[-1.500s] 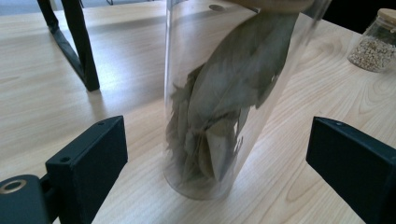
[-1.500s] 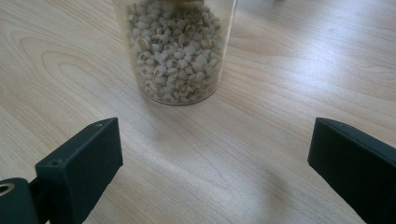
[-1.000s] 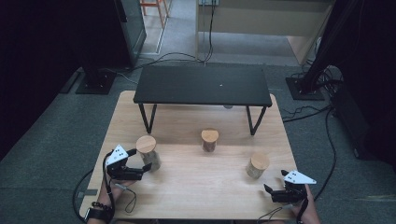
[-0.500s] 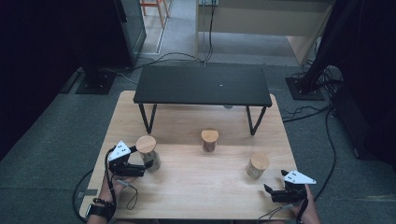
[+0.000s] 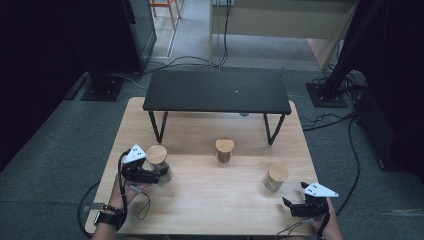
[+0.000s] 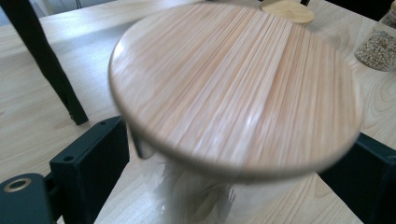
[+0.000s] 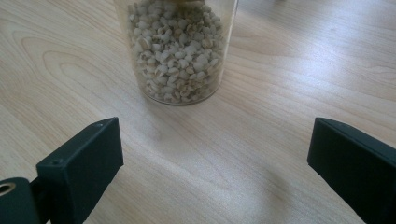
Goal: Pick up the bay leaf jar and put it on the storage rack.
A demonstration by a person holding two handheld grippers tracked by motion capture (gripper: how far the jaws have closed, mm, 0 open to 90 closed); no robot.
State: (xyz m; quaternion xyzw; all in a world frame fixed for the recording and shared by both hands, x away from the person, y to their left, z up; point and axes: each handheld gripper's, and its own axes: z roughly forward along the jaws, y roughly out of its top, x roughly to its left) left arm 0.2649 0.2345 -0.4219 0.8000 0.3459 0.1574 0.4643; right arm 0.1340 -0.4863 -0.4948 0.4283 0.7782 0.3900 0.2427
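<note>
Left gripper [image 5: 156,175] fingers just closing, right gripper [image 5: 289,206] fingers apart

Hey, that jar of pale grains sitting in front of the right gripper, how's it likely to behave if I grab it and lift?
The jar of pale grains looks filled nearly to the top, so probably heavy for its size. Its clear wall seems smooth and rigid, so it may slip in the right gripper and could break if dropped. Its base looks flat and wide, so it should stand steady rather than tip.

Your left gripper [image 6: 233,186] has its jaws on either side of a glass jar [image 6: 196,196], which they have just been closing on, with its round wooden lid [image 6: 233,84] looming close. Beyond it on the surface [image 6: 32,107] you see a black leg [image 6: 46,65] and a jar of grains [image 6: 380,46].
</note>
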